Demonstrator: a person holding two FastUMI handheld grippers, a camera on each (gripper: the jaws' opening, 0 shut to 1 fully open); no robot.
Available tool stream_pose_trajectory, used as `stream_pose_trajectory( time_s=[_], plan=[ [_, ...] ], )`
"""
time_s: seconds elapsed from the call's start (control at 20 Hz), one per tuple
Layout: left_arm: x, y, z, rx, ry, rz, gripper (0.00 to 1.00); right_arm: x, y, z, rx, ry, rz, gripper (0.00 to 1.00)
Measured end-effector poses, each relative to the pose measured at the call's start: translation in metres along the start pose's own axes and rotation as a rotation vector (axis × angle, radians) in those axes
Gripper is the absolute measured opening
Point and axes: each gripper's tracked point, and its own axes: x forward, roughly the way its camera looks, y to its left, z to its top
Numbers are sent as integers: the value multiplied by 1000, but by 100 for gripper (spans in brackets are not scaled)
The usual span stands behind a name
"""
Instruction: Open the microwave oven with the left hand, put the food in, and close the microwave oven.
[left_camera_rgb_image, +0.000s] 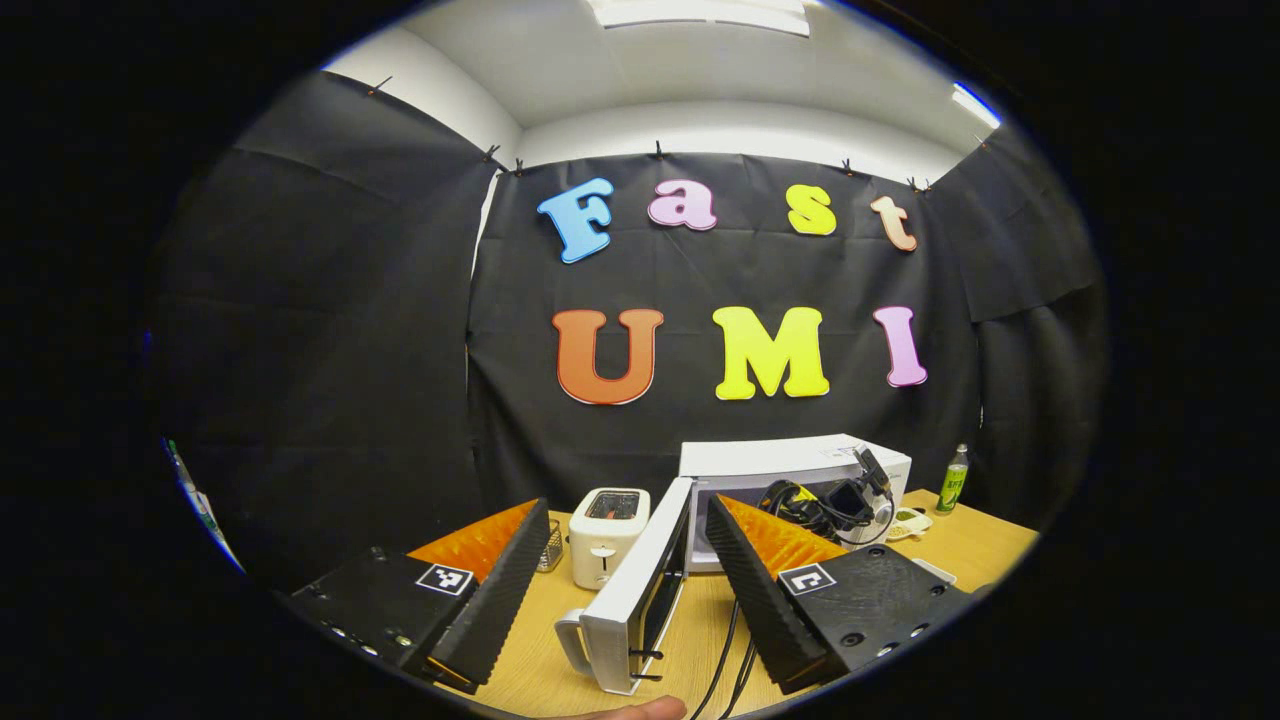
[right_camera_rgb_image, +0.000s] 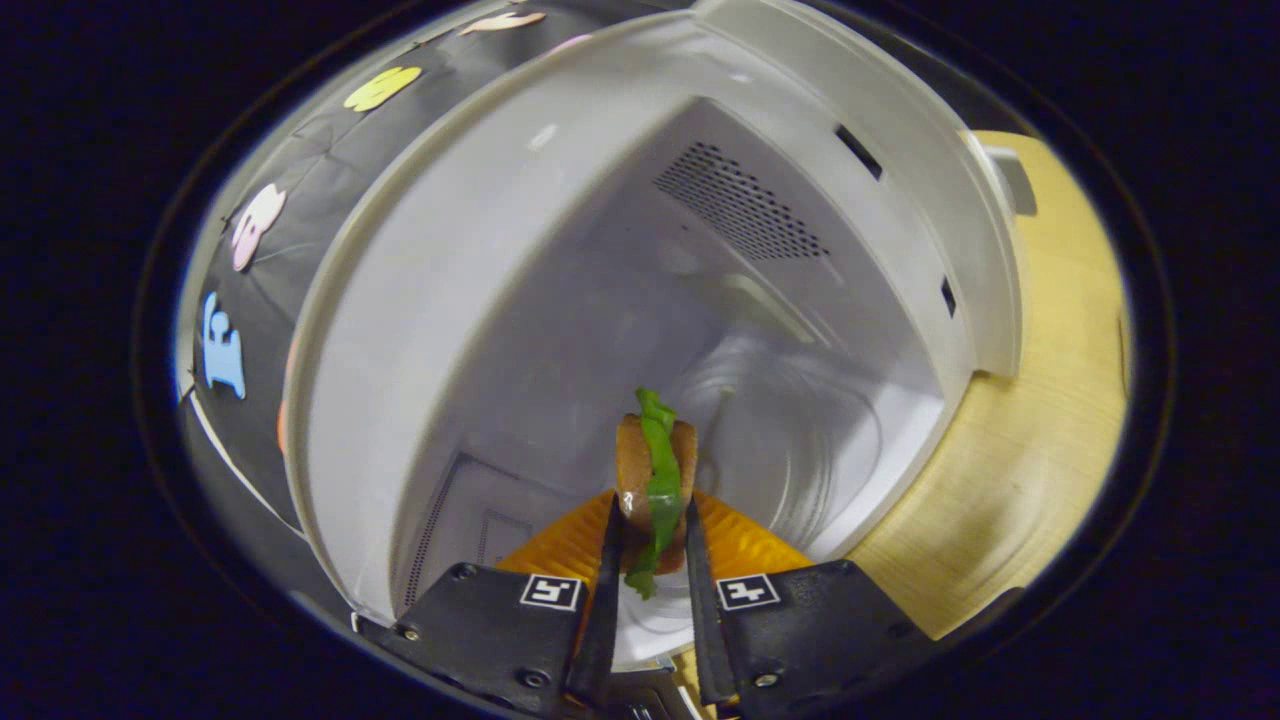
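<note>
The white microwave (left_camera_rgb_image: 790, 462) stands on the wooden table with its door (left_camera_rgb_image: 640, 590) swung wide towards me. My left gripper (left_camera_rgb_image: 628, 508) is open, held back from the oven, its fingers either side of the door without touching it. In the left gripper view the right gripper (left_camera_rgb_image: 840, 505) reaches into the oven's mouth. In the right gripper view my right gripper (right_camera_rgb_image: 650, 520) is shut on the food (right_camera_rgb_image: 655, 478), a brown bun with a green leaf, held inside the white cavity (right_camera_rgb_image: 560, 300) above the glass turntable (right_camera_rgb_image: 790, 440).
A white toaster (left_camera_rgb_image: 605, 535) stands left of the microwave with a small wire basket (left_camera_rgb_image: 550, 545) beside it. To the right sit a small plate (left_camera_rgb_image: 908, 522) and a green bottle (left_camera_rgb_image: 957, 480). Cables (left_camera_rgb_image: 735, 650) trail across the table (left_camera_rgb_image: 980, 545). A fingertip (left_camera_rgb_image: 640, 710) shows at the bottom edge.
</note>
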Motion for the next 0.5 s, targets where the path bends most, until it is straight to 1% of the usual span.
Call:
stream_pose_trajectory(
  time_s=[0.05,0.1,0.15,0.2,0.25,0.3,0.35,0.4,0.5],
  plan=[
    [0,0,0,3,1,3,95,3,-10,-4,18,14,-14,37],
    [1,-1,0,5,-2,4,95,7,-16,-8,20,30,-28,33],
    [2,-3,-1,3,-2,2,95,9,-17,-9,26,42,-18,34],
    [3,-5,-4,0,2,1,95,8,-15,-8,31,43,-8,42],
    [5,-5,-6,-1,7,2,95,6,-15,-6,25,44,-8,43],
    [5,-4,-8,-2,12,5,95,7,-16,-4,15,42,-9,37],
    [6,-3,-10,-2,17,10,95,6,-16,-4,13,34,-8,44],
    [6,-2,-11,-4,20,17,95,7,-16,-3,16,25,-4,39],
    [6,2,-9,-1,19,38,95,7,-17,-6,-6,18,-1,43]
  ],
)
